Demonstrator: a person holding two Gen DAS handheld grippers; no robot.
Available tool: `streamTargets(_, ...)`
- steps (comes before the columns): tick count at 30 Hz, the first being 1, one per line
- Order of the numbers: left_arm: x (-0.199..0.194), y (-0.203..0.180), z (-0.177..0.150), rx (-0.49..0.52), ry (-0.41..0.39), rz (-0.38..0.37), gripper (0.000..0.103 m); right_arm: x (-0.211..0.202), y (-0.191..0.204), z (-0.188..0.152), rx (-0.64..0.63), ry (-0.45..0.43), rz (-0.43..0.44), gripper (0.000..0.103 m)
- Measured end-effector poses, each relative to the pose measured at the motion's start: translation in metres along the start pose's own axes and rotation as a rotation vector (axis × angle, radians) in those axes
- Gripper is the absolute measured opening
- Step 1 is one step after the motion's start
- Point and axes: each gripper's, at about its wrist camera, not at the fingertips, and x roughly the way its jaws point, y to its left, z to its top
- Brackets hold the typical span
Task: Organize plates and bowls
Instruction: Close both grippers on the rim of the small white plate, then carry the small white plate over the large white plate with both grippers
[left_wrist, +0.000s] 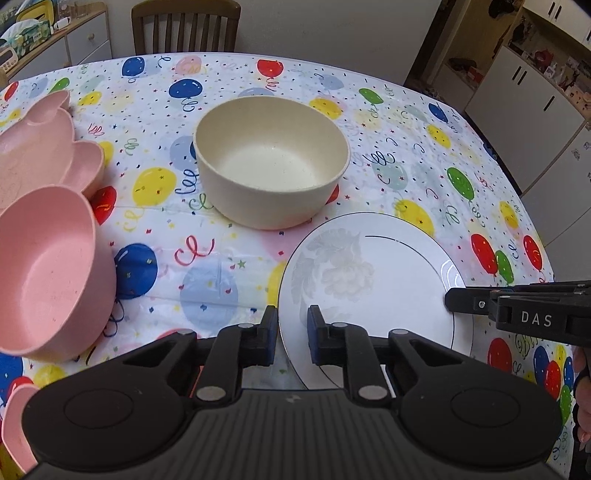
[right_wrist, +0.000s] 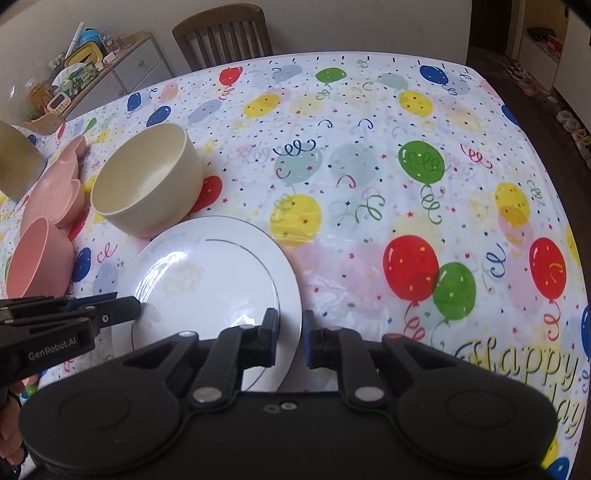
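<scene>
Right, the left hand-held gripper (left_wrist: 292, 338) has its jaws drawn in narrow on the near left rim of the white plate (left_wrist: 373, 280), one blue pad either side of the edge. Over on the other side, the right hand-held gripper (right_wrist: 290, 339) does the same on the plate's right rim, jaws pinched close around the edge. So the plate is clamped from both sides, sitting low over the desk (right_wrist: 369, 184) with its balloon-print cloth. Just beyond the plate stands a cream bowl (left_wrist: 271, 166), upright and empty, its base just beside the plate's far edge. To the left, a pink bowl (left_wrist: 51, 273) tilts against a pink animal-shaped dish (left_wrist: 48, 147). At the far edge of the desk, a wooden chair (left_wrist: 184, 26) stands against the wall.
</scene>
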Motion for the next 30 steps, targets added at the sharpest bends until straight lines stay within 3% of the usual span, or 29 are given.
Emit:
streamTargets(21, -0.06, 0.025, -0.067, -0.068, 0.014, -0.01, 0.016, -0.038, 0.039, -0.065, 0.021, 0.048, 0.029, 0.01)
streamTargets(30, -0.092, 0.043, -0.091, -0.108, 0.001, 0.018, 0.016, -0.05, 0.067, -0.081, 0.011, 0.053, 0.05, 0.01)
